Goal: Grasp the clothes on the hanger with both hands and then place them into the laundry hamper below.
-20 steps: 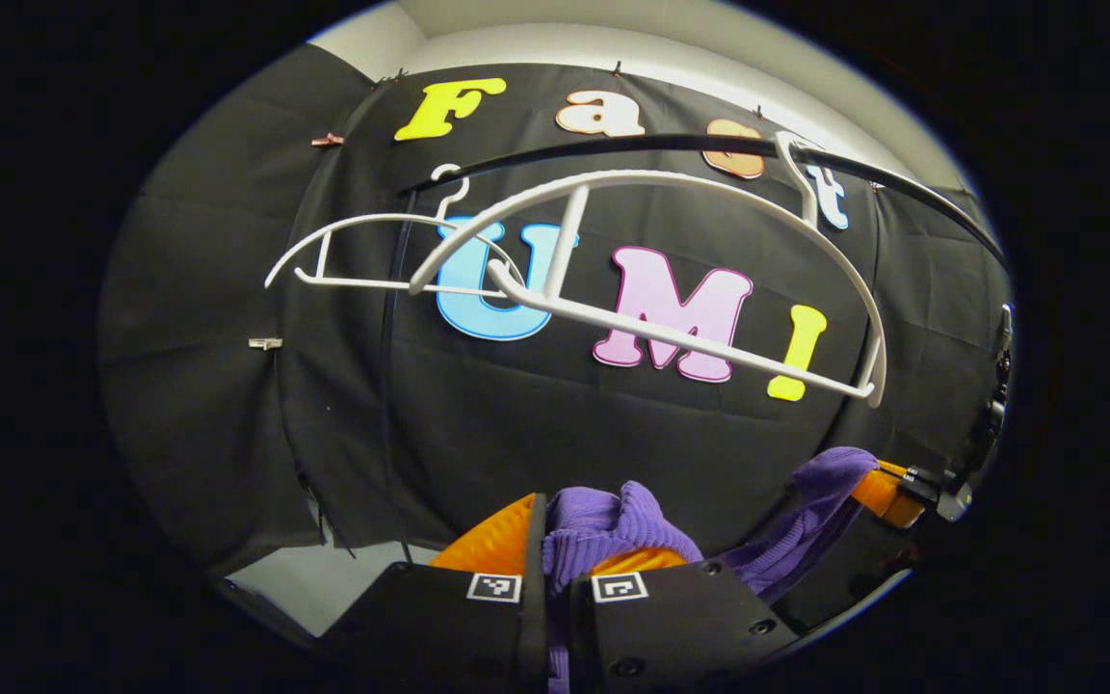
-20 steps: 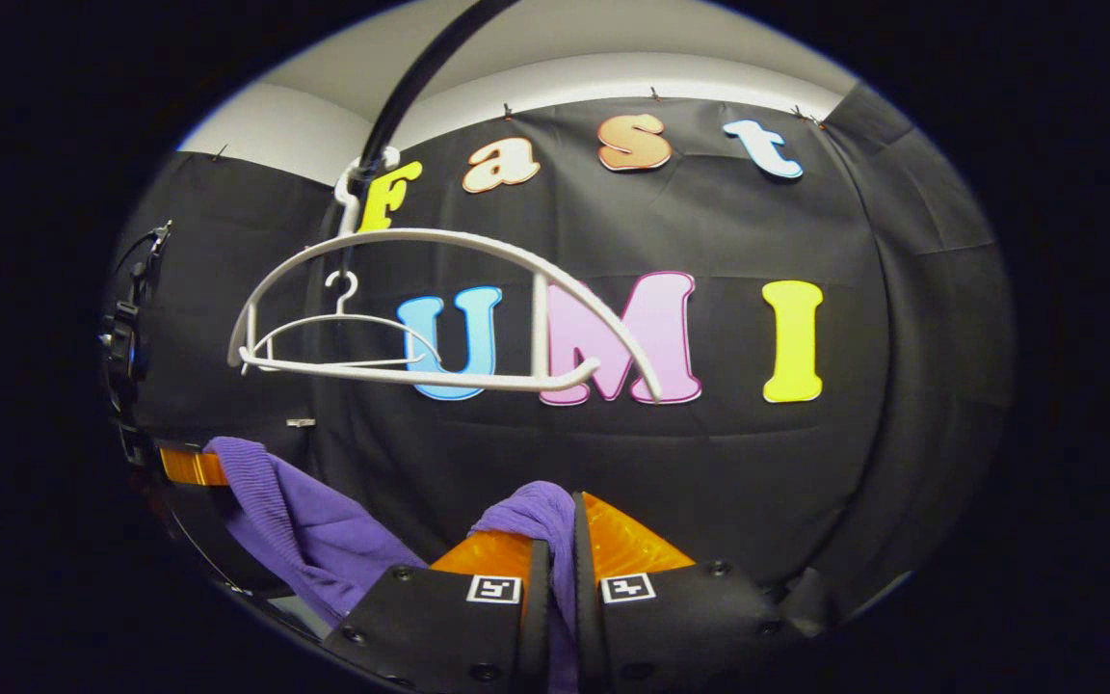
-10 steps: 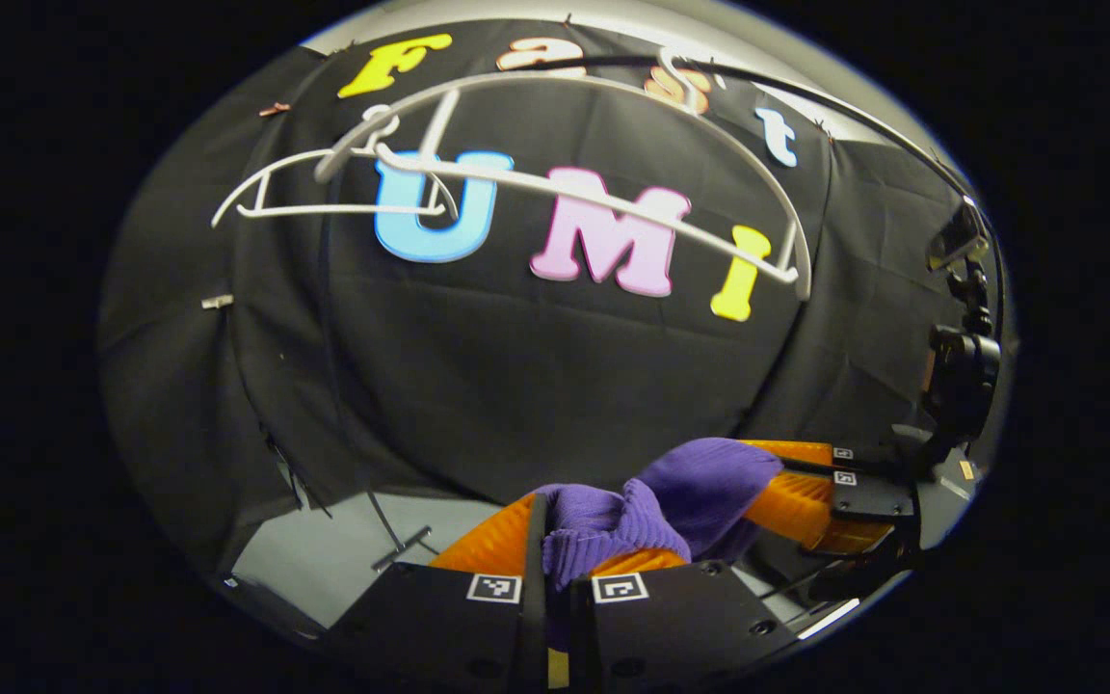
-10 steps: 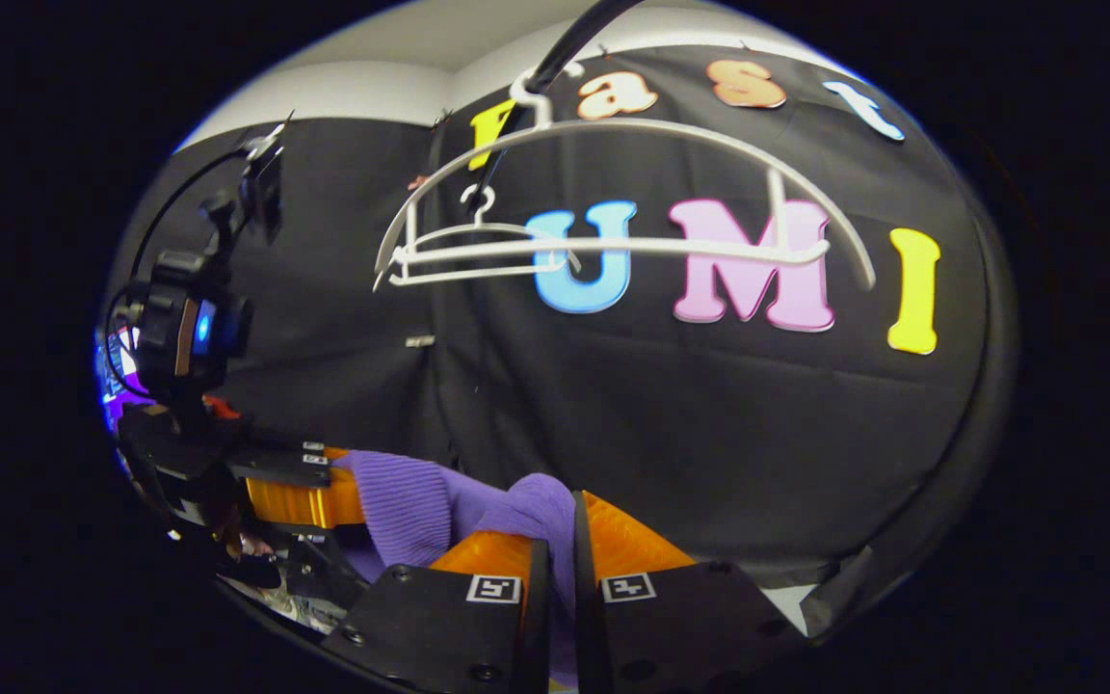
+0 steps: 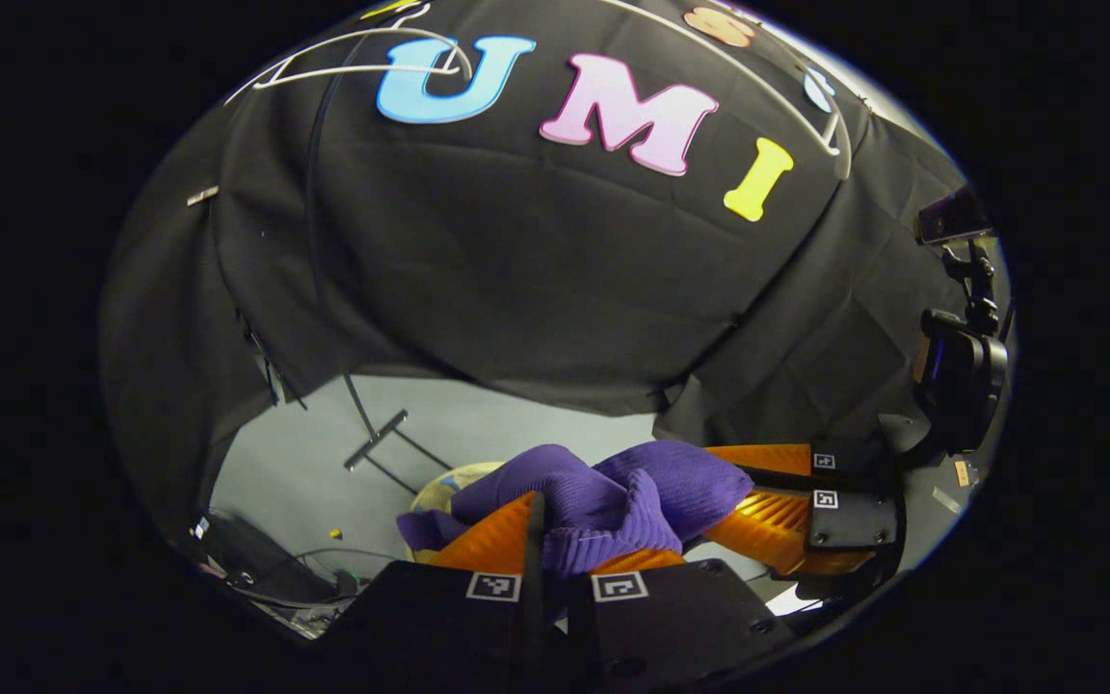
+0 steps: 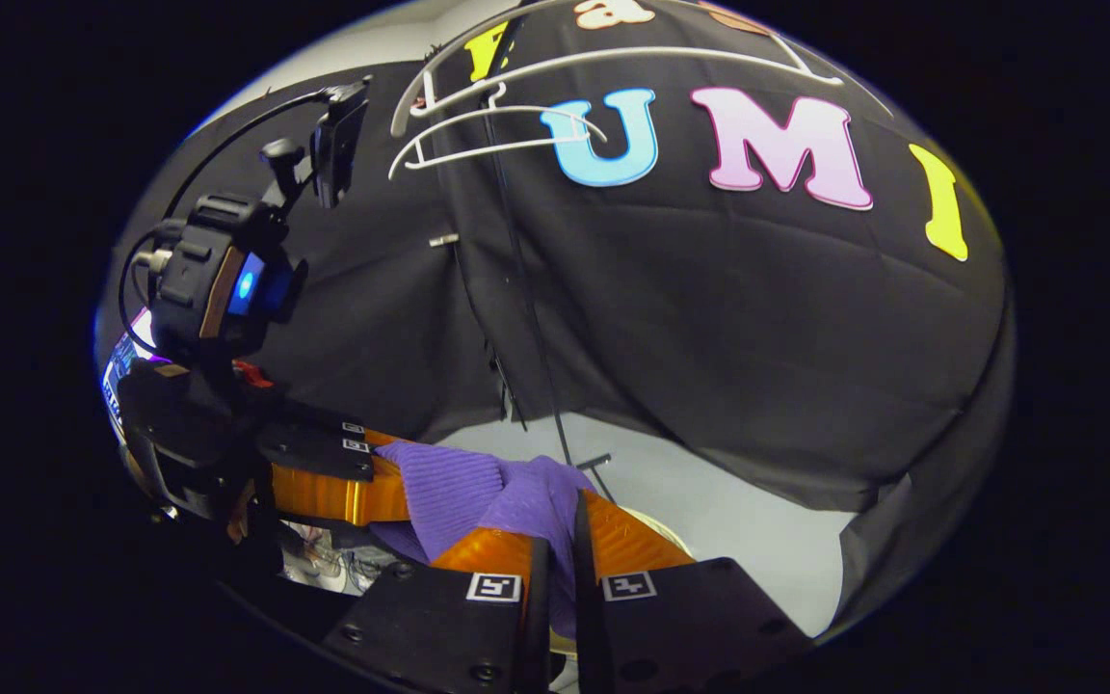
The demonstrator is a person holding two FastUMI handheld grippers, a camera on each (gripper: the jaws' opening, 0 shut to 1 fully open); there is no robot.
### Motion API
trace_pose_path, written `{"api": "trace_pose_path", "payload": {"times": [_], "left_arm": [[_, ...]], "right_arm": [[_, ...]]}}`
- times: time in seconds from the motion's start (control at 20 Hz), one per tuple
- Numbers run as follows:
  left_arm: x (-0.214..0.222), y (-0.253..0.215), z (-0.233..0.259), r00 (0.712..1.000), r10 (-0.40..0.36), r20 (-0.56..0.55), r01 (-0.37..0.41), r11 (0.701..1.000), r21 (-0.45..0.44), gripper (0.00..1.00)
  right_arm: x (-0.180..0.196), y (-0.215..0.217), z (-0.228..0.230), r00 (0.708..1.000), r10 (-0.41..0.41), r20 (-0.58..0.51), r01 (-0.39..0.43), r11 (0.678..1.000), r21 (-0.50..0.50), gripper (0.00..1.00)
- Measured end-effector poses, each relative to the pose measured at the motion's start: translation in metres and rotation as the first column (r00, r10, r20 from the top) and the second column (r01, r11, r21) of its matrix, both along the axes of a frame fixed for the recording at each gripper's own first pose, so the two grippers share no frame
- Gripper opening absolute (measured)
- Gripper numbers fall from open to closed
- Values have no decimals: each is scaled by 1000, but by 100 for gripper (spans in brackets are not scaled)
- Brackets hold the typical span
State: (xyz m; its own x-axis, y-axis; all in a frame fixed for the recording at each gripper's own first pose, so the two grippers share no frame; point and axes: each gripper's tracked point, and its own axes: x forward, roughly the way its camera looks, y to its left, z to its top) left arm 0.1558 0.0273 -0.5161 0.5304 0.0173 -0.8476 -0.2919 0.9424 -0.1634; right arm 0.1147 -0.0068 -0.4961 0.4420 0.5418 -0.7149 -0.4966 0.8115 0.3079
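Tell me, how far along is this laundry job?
Done: the purple knitted garment is off the bare white plastic hangers. In hand: the left gripper and the right gripper are each shut on it, holding it low above the floor. Left: releasing it into the pale round hamper rim just beneath.

both grippers are dropping, carrying the purple garment [image 5: 603, 496] downward. white hangers [image 6: 516, 106] are sliding toward the top; grey floor [image 5: 324, 453] is coming into view.

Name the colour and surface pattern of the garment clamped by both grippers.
The garment is solid purple with a fine ribbed knit, clearest in the left gripper view.
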Motion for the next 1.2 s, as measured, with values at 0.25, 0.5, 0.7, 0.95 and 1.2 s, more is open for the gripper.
{"api": "trace_pose_path", "payload": {"times": [0.25, 0.5, 0.7, 0.95, 1.2], "left_arm": [[-16, -14, -44, 988, 8, -151, -20, 997, -79, 12], [-37, -20, -62, 958, -12, -288, -29, 990, -141, 13], [-40, -20, -70, 948, -48, -315, 6, 991, -131, 12], [-34, -13, -73, 949, -33, -314, -1, 994, -110, 16], [-32, 13, -71, 952, 37, -304, -55, 997, -51, 99]], "right_arm": [[-31, -5, -41, 986, 9, -169, -20, 998, -62, 16], [-48, -13, -52, 963, -1, -270, -29, 994, -107, 16], [-48, -9, -51, 954, 23, -300, -66, 989, -134, 16], [-46, -18, -56, 948, 3, -318, -59, 984, -167, 16], [-28, -33, -63, 961, -51, -272, -6, 979, -205, 99]]}}
